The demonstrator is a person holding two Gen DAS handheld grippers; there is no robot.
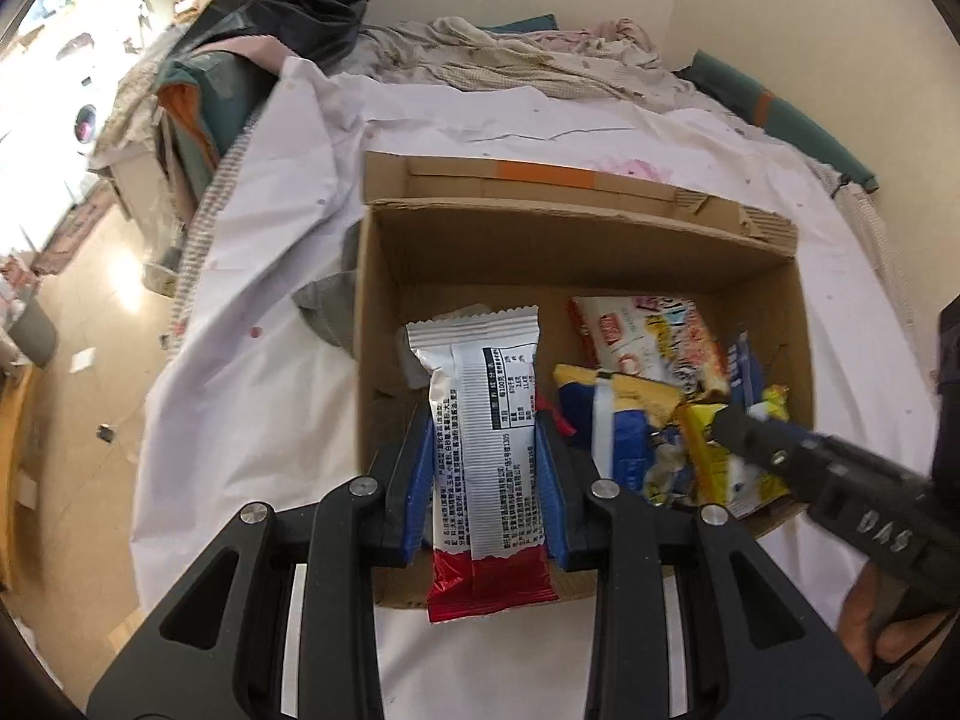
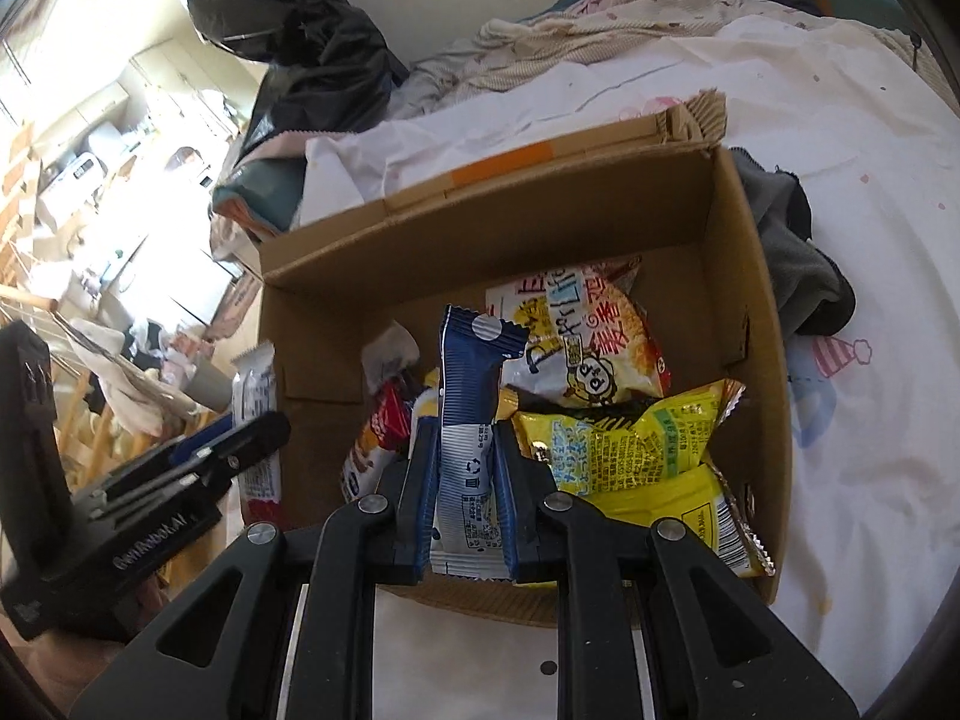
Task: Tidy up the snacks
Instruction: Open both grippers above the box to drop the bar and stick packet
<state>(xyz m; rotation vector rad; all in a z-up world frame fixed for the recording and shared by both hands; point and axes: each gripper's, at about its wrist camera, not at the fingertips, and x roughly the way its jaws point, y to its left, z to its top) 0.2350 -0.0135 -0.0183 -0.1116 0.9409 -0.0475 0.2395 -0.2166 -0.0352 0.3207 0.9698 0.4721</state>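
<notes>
The left gripper [image 1: 485,450] is clamping a white-and-red snack bar [image 1: 480,450] between its blue pads, holding the wrapper lengthwise so that the silver end is pointing into the open cardboard box [image 1: 600,252]. The right gripper [image 2: 462,474] is pinching a blue-and-white snack packet [image 2: 471,420] the same way, upright over the box's near wall. Both packets are probably being held end-first so they can slide into the gaps between snacks already inside. In the box, a yellow chip bag [image 2: 636,450] is lying against the right wall, with a yellow-and-orange noodle packet [image 2: 588,336] behind it and a small red-wrapped snack [image 2: 387,420] toward the left. The box is sitting on a white bedsheet [image 1: 252,312], with a grey cloth [image 2: 798,264] bunched beside it. The far left corner looks free, a likely spot for the bar.
</notes>
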